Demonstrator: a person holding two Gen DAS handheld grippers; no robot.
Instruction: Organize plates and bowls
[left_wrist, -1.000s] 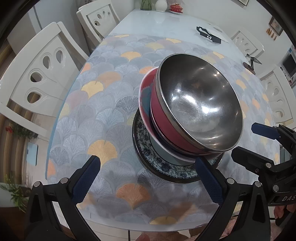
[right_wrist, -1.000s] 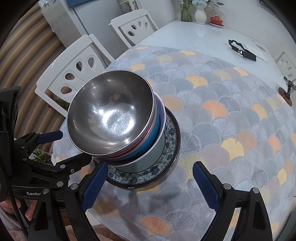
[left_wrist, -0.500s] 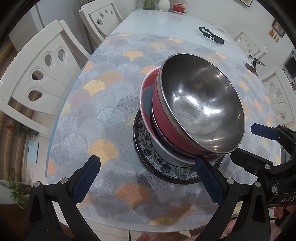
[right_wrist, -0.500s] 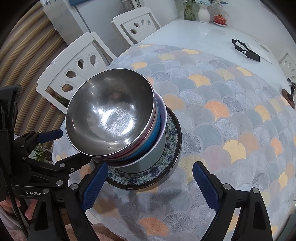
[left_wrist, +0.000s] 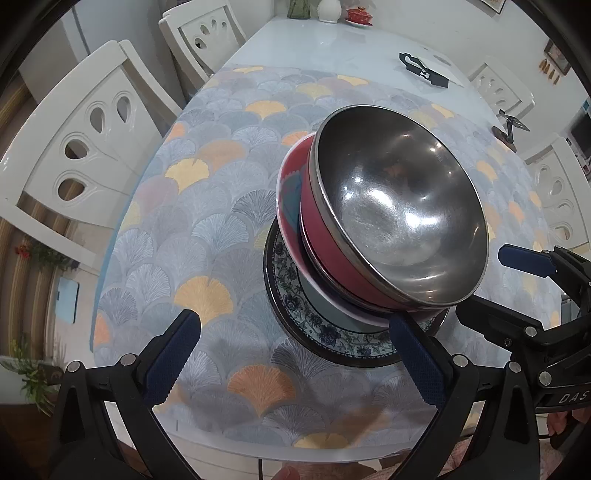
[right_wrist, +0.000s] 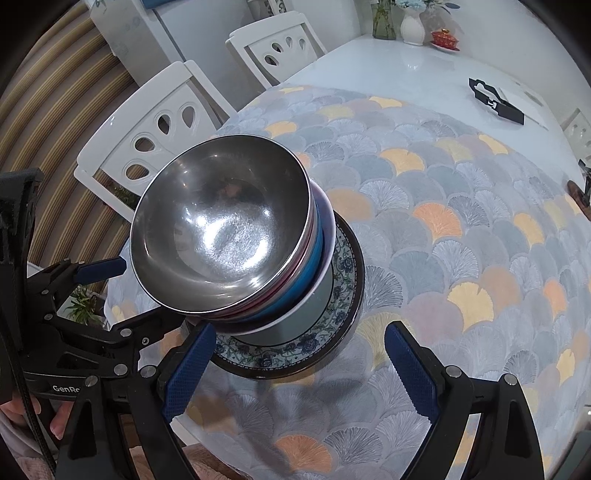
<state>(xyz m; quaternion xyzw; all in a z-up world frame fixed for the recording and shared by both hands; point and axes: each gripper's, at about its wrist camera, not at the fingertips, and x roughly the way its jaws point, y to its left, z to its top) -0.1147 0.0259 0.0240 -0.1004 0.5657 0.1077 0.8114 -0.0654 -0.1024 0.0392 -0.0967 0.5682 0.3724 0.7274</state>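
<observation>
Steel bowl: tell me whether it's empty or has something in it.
Empty. In both wrist views the steel bowl, top of the stack on the patterned plate, shows only bare shiny metal and reflections inside.

Shiny metal bowl (left_wrist: 399, 221); glossy ceramic plate (left_wrist: 306, 325); matt patterned tablecloth (left_wrist: 207, 229).

Saw a shiny round steel bowl (left_wrist: 399, 218) nested atop a red bowl (left_wrist: 328, 258), a white-rimmed bowl with blue inside (left_wrist: 290, 206) and a flat blue-floral, dark-rimmed plate (left_wrist: 314, 325), all stacked on a fan-patterned tablecloth (left_wrist: 207, 229). Found the left gripper (left_wrist: 295, 350) spread wide at the near edge, its blue pads (left_wrist: 171, 354) pressing on nothing, the right one overlapping the plate's near rim. Noted the right gripper (left_wrist: 524, 280) just right of the stack.
</observation>
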